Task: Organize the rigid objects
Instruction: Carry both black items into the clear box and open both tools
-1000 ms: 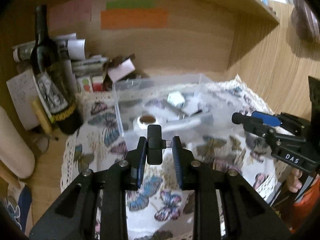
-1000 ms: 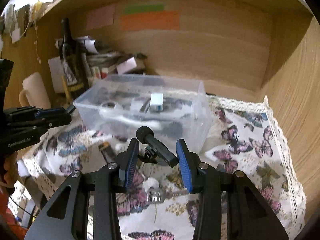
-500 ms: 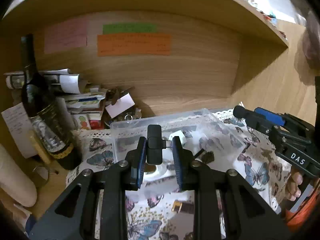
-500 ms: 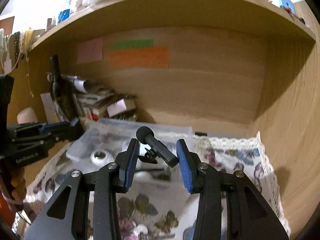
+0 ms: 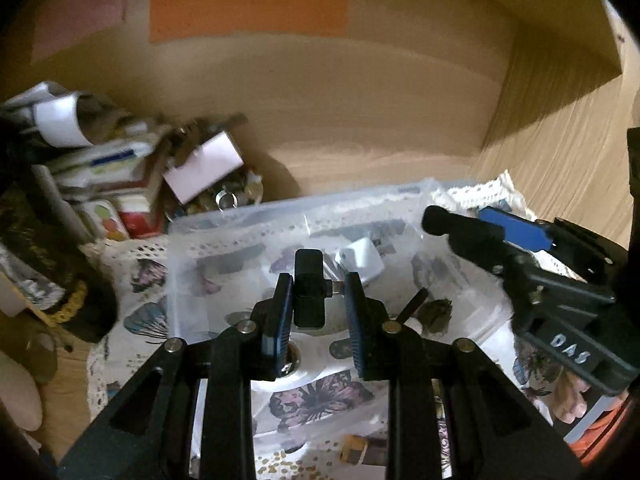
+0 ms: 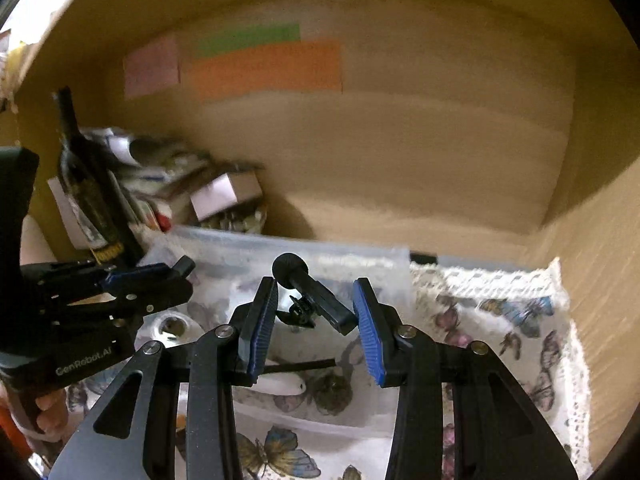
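Observation:
My left gripper (image 5: 314, 300) is shut on a small black wireless-mic unit (image 5: 309, 294) with a metal plug, held above the clear plastic bin (image 5: 280, 216). My right gripper (image 6: 314, 312) is shut on a black clip-on microphone (image 6: 316, 294) with a round foam tip, also above the bin (image 6: 360, 256). The bin holds a white charger cube (image 5: 362, 262), a tape roll (image 6: 172, 326), a white oblong item (image 6: 280, 386) and a dark stick. Each gripper shows in the other's view, the right one in the left wrist view (image 5: 520, 264) and the left one in the right wrist view (image 6: 120, 292).
A dark wine bottle (image 6: 88, 192) and a pile of papers and small boxes (image 5: 132, 176) stand at the back left. The butterfly tablecloth (image 6: 500, 320) lies under the bin. A small amber-and-black item (image 5: 354, 450) lies on the cloth near me. Wooden walls close the back and right.
Both grippers have moved forward and tipped down over the bin, which now fills more of both views. Both keep hold of their microphone parts.

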Motion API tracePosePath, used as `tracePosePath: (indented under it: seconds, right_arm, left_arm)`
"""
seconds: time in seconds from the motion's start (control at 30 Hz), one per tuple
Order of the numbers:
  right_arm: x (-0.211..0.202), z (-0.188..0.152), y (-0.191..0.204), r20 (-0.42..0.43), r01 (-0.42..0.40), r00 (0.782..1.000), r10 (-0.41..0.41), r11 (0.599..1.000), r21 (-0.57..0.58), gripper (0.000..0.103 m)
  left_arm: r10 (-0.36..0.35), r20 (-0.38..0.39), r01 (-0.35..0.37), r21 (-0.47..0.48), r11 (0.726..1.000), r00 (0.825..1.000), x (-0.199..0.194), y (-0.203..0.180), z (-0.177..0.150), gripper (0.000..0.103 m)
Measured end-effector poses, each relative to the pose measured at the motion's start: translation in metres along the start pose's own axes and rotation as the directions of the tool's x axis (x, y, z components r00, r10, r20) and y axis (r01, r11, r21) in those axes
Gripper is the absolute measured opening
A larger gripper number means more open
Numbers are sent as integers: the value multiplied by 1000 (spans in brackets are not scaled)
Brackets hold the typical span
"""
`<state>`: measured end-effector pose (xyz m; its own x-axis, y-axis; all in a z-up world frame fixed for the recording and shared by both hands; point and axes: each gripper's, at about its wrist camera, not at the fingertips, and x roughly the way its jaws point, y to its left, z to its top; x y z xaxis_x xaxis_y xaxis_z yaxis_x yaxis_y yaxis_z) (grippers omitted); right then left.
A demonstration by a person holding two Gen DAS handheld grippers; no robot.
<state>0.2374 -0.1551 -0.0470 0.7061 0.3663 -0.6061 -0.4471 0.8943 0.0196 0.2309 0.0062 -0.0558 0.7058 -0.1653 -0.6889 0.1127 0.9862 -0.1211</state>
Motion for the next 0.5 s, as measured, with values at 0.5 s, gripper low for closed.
tracePosePath:
  seconds: [0.5]
  right_arm:
    - [41,-14,4,-144,-3,990,-1,1000,-27,37]
  left_arm:
    - [11,-68,-11,-9,1000,998,27,1,-3,36]
